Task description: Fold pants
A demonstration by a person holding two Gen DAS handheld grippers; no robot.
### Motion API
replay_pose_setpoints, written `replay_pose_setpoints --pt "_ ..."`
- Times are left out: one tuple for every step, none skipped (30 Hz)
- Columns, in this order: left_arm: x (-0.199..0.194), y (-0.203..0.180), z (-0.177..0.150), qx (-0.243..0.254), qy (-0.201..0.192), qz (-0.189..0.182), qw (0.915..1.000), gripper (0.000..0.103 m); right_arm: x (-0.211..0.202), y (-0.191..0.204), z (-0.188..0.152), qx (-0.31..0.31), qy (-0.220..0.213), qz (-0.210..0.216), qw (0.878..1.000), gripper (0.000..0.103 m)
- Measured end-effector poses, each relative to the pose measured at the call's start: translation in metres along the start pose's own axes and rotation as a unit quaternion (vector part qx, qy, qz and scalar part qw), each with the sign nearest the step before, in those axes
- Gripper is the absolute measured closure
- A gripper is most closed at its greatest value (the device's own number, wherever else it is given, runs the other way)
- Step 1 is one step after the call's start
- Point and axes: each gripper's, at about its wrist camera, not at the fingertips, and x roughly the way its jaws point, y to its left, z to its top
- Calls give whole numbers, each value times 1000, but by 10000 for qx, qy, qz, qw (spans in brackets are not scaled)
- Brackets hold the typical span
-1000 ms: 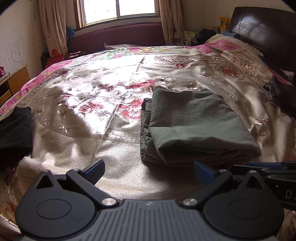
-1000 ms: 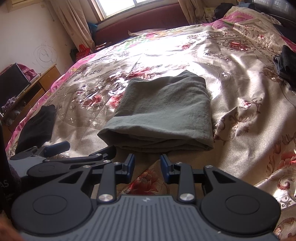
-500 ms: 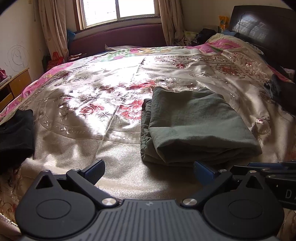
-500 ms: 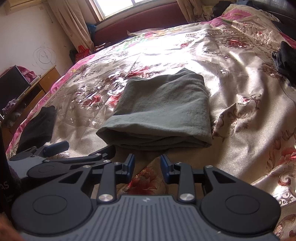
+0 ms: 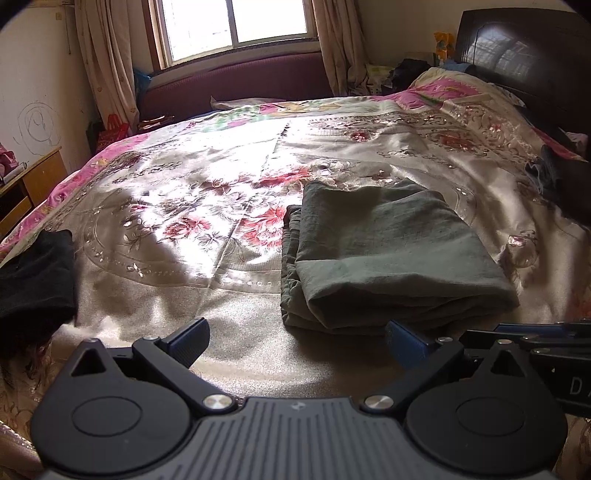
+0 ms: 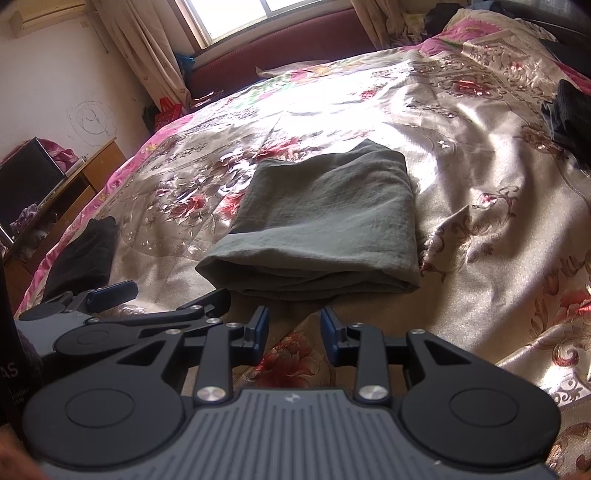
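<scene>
- Pants (image 5: 391,254) sit on the floral bedspread (image 5: 184,206) as a compact grey-green rectangle, several layers stacked, rolled fold edge on our side.
- Taking the pants as landmark: black garment (image 5: 33,273) lies well to their left at the bed edge; another dark pile (image 6: 569,118) well to their right; window (image 5: 236,26) far beyond them.
- Left gripper (image 5: 295,343) is just short of the pants' near-left corner, jaws spread wide, nothing between them, only bare bedspread.
- Right gripper (image 6: 291,328) is just short of the pants' near edge, jaws partly open with a narrow gap, empty; bedspread shows through the gap.
- Neither gripper touches the pants.
- Our read: folding looks done or nearly so, and we're at the check/tidy step.
- Left-side layers of the pants look slightly staggered, edges not flush.
- If we go on, next move calls for squaring that left edge or pressing the top layer flat: low approach, light touch, no dragging the slick bedspread.
- Otherwise, back both grippers away from the pants.
</scene>
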Motion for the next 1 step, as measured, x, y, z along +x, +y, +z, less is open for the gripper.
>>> replay_pose_setpoints --pt "-1 -1 1 31 -15 20 10000 0 -1 -1 0 5 -15 34 10000 70"
